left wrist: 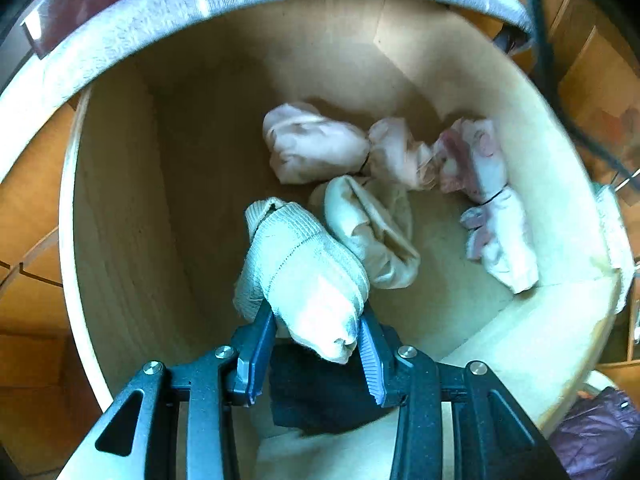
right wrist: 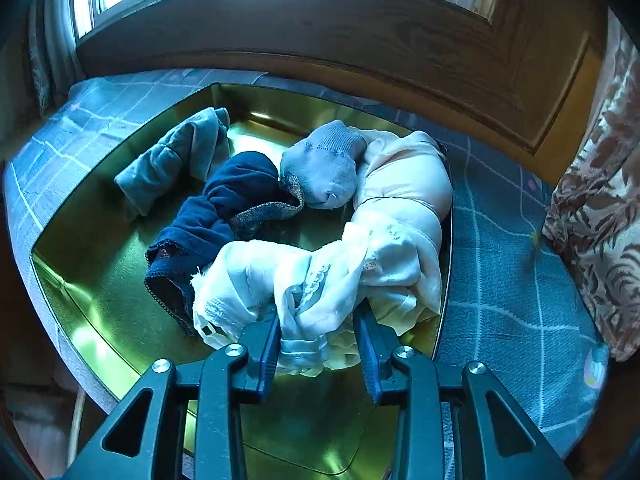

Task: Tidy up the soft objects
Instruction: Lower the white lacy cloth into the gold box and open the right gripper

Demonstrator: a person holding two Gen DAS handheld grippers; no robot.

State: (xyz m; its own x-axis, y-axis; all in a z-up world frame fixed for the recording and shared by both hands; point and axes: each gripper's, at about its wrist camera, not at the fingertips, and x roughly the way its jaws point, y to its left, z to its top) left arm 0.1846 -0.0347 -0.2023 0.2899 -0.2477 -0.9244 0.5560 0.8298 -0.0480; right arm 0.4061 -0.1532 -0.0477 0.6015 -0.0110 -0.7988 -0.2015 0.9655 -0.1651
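In the left wrist view my left gripper (left wrist: 316, 312) is shut on a rolled whitish ribbed sock (left wrist: 304, 264), held above the inside of a pale wooden box (left wrist: 120, 200). On the box floor lie several rolled bundles: a pink one (left wrist: 312, 144), a cream one (left wrist: 372, 232), and a pink patterned one (left wrist: 472, 156). In the right wrist view my right gripper (right wrist: 316, 312) stands open over a gold metal tray (right wrist: 100, 280). A white lacy garment (right wrist: 280, 280) lies loosely between its fingers, resting on the tray's heap.
The tray also holds a grey-blue sock (right wrist: 324, 164), a navy garment (right wrist: 208, 216), a light blue roll (right wrist: 172, 164) and a cream bundle (right wrist: 404, 184). A blue checked cloth (right wrist: 500, 280) lies under the tray. Dark cloth (left wrist: 320, 392) sits below the left jaws.
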